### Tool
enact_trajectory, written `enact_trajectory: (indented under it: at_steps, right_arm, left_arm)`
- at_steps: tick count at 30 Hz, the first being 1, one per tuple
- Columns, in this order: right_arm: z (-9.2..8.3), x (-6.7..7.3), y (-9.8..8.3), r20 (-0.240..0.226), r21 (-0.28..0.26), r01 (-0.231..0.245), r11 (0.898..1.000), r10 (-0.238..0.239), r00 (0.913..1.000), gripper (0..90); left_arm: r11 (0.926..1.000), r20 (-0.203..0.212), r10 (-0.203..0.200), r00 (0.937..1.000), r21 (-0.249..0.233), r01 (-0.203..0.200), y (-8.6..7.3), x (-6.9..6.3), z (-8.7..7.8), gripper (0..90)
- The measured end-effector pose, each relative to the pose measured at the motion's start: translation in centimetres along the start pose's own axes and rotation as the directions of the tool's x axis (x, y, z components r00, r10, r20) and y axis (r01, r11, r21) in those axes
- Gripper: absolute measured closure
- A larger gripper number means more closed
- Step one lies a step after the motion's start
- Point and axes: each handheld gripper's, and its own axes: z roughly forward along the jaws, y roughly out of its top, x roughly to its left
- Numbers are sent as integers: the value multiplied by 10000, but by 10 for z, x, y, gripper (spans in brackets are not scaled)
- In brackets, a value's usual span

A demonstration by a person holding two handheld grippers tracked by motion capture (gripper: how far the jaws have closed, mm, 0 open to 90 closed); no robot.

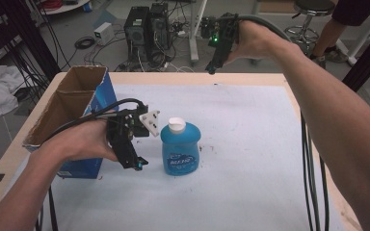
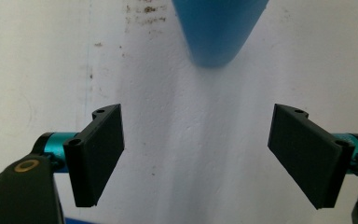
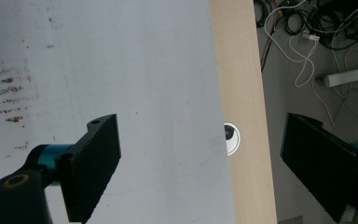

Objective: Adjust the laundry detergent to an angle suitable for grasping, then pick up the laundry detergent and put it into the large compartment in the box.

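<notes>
The blue bottle (image 1: 180, 148) stood upright mid-table, just beside the left gripper (image 1: 136, 162) — jaws spread wide, empty. The right gripper (image 1: 212, 68), likewise agape, was held above the far edge. A level, centred approach seemed advisable.

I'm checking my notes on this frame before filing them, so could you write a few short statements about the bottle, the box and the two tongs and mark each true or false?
1. The blue bottle stands upright on the white mat. True.
2. The left tongs are shut on the bottle. False: their jaws stand wide apart beside it, with nothing between them.
3. The cardboard box is open at the top. True.
4. The right tongs rest on the mat near the bottle. False: they are held up in the air over the table's far edge, jaws open.
5. The bottle has a white cap. True.
</notes>
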Motion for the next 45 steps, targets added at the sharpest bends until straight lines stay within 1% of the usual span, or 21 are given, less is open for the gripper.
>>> enact_trajectory:
  at_steps: [1,3,4,7,12,14,17,18,20,23,26,29,32,33,35,36,39,40,42,44,45]
  right_arm:
    - [-1,0,0,22,-18,-9,10000,9,10000,113]
    - [-1,-1,-1,31,-49,37,10000,-37,10000,112]
    - [-3,0,-3,26,72,-34,10000,34,10000,112]
    - [-4,0,-3,70,39,-86,10000,85,9999,112]
    - [-5,5,-1,93,235,218,9995,-220,9997,112]
    - [-6,7,0,96,232,239,9994,-241,9997,112]
    - [-7,7,1,89,150,278,9995,-279,9996,112]
    - [-9,8,1,104,106,356,9993,-357,9993,112]
    - [-9,8,1,110,105,352,9993,-353,9993,112]
    - [-10,9,1,107,140,150,9998,-152,9998,113]
    - [-9,9,1,99,260,281,9993,-284,9995,112]
    - [-10,9,1,101,278,263,9993,-266,9996,112]
    - [-9,9,2,85,266,266,9993,-268,9996,112]
    - [-8,10,2,45,296,330,9990,-332,9994,112]
    - [-8,11,3,47,306,381,9988,-382,9993,112]
    - [-8,12,4,26,323,416,9986,-417,9991,112]
    - [-10,13,5,20,274,368,9989,-368,9993,113]
    - [-11,12,5,34,242,383,9990,-384,9993,112]
    - [-12,12,4,38,231,392,9990,-393,9992,113]
    - [-12,12,3,32,259,351,9990,-352,9994,112]
    - [-12,12,3,46,288,339,9990,-340,9994,112]
  left_arm:
    - [10000,-43,-94,9999,17,94,0,0,0,184]
    - [9999,-96,-99,9999,81,100,0,0,0,184]
    - [9999,-99,-84,9999,70,85,1,-1,-2,184]
    - [9999,-126,-103,9999,64,104,1,-2,-3,184]
    - [9999,-88,-28,10000,119,29,3,-3,-4,184]
    - [9998,-68,-192,9998,99,193,2,-2,-4,184]
    - [9998,-100,-172,9998,83,173,2,-1,-4,184]
    - [9996,-113,-282,9995,11,282,2,0,-6,184]
    - [9995,-114,-309,9995,-1,309,2,0,-7,184]
    - [9995,-141,-324,9994,-64,323,2,0,-10,184]
    - [9994,-184,-323,9993,-128,321,4,0,-14,184]
    - [9993,-176,-337,9993,-164,334,4,1,-17,184]
    - [9988,-194,-437,9989,-208,433,8,2,-18,184]
    - [9991,-118,-369,9992,-191,367,11,3,-18,184]
    - [9993,-164,-313,9994,-208,310,13,2,-18,184]
    - [9991,-51,-399,9992,-176,398,18,3,-18,184]
    - [9993,-58,-350,9994,-163,349,22,3,-20,184]
    - [9992,40,-364,9993,-139,365,28,3,-22,184]
    - [9993,63,-352,9994,-149,352,30,3,-23,184]
    - [9996,102,-249,9996,-117,250,37,4,-26,184]
    - [9995,147,-279,9995,-140,281,40,4,-27,184]
